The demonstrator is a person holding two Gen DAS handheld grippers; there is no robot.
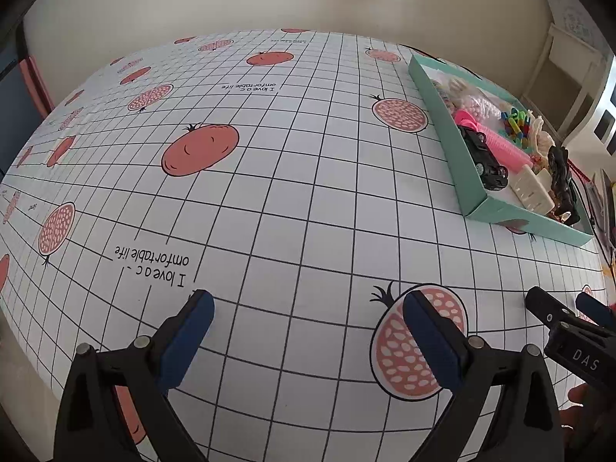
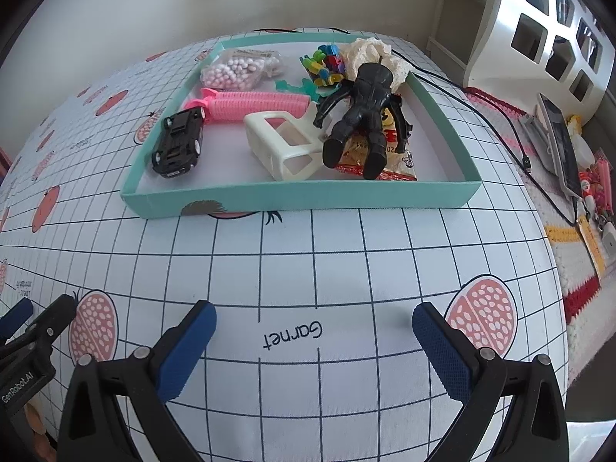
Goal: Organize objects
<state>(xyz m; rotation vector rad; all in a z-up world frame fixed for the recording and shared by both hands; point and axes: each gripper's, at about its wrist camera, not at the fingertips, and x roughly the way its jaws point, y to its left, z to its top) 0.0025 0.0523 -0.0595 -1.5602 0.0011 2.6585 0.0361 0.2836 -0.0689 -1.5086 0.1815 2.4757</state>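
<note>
A shallow teal tray (image 2: 300,194) (image 1: 442,131) holds a black toy car (image 2: 178,142) (image 1: 486,158), a pink ribbed roller (image 2: 254,104), a bag of pale pink beads (image 2: 235,71), a white plastic frame (image 2: 287,144), a black figure (image 2: 364,115) lying on a snack packet (image 2: 389,165), coloured clips (image 2: 325,63) and cream lace (image 2: 375,52). My right gripper (image 2: 313,327) is open over the cloth in front of the tray, nothing between its fingers. My left gripper (image 1: 308,319) is open too, over bare cloth left of the tray.
A white grid tablecloth (image 1: 292,192) with pomegranate prints covers the table. A black cable (image 2: 496,123) runs along the tray's right side. Beyond the table's right edge lie a crocheted mat with small items (image 2: 589,192) and a white shelf unit (image 2: 539,34).
</note>
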